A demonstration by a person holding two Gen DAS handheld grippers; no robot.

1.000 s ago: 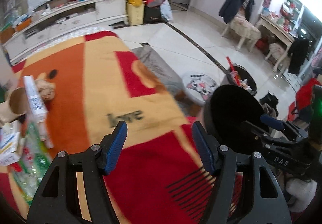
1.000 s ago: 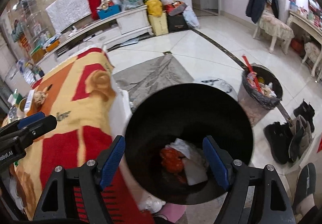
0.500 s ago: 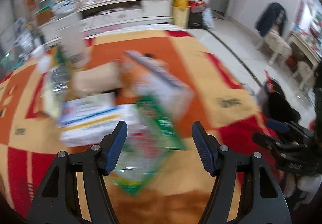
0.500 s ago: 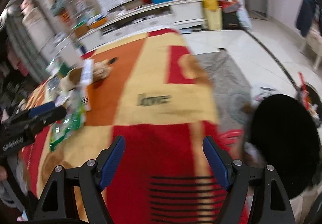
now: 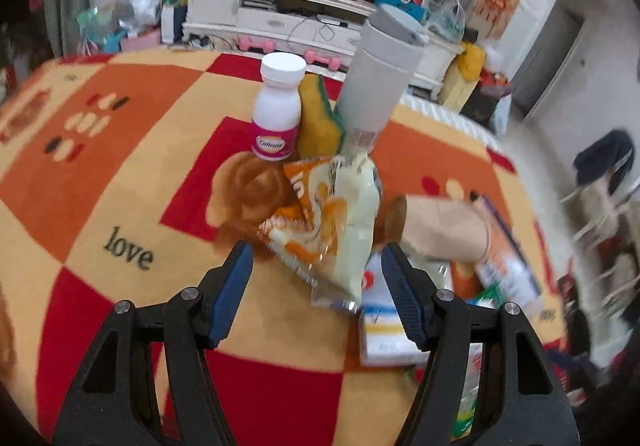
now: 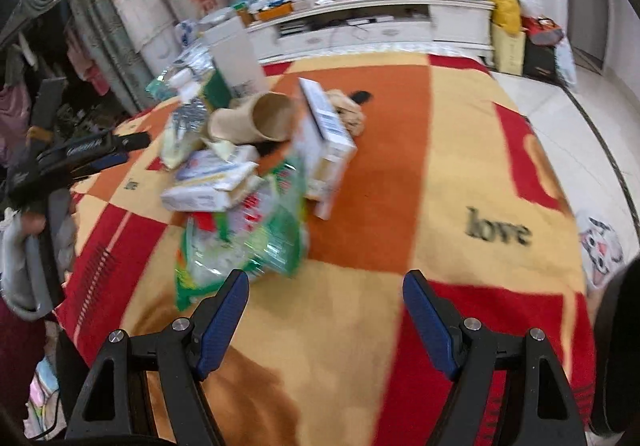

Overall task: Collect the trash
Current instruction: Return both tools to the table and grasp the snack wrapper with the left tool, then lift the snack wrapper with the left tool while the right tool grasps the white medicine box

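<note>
A heap of trash lies on the orange, red and yellow blanket (image 5: pixel 120 173). My left gripper (image 5: pixel 317 266) is open and empty, just short of an orange and cream snack bag (image 5: pixel 340 221). Behind the bag stand a white bottle with a pink label (image 5: pixel 278 117), a yellow sponge (image 5: pixel 318 121) and a tall grey tumbler (image 5: pixel 384 77). A paper cup (image 5: pixel 440 230) lies on its side to the right. My right gripper (image 6: pixel 326 286) is open and empty, close to a green plastic bag (image 6: pixel 248 242). Beyond it lie a tissue pack (image 6: pixel 208 181), the paper cup (image 6: pixel 256 121) and a white carton (image 6: pixel 324 141).
The left gripper (image 6: pixel 100 149) shows at the left of the right wrist view, held by a gloved hand (image 6: pixel 24 246). A black bin (image 6: pixel 616 346) is at the blanket's right edge, beside a cat-print stool (image 6: pixel 600 246). A white cabinet (image 6: pixel 380 25) runs along the back.
Both views have swung left, away from the black bin and tiled floor and onto the trash heap on the blanket. Both grippers stay open and empty.
</note>
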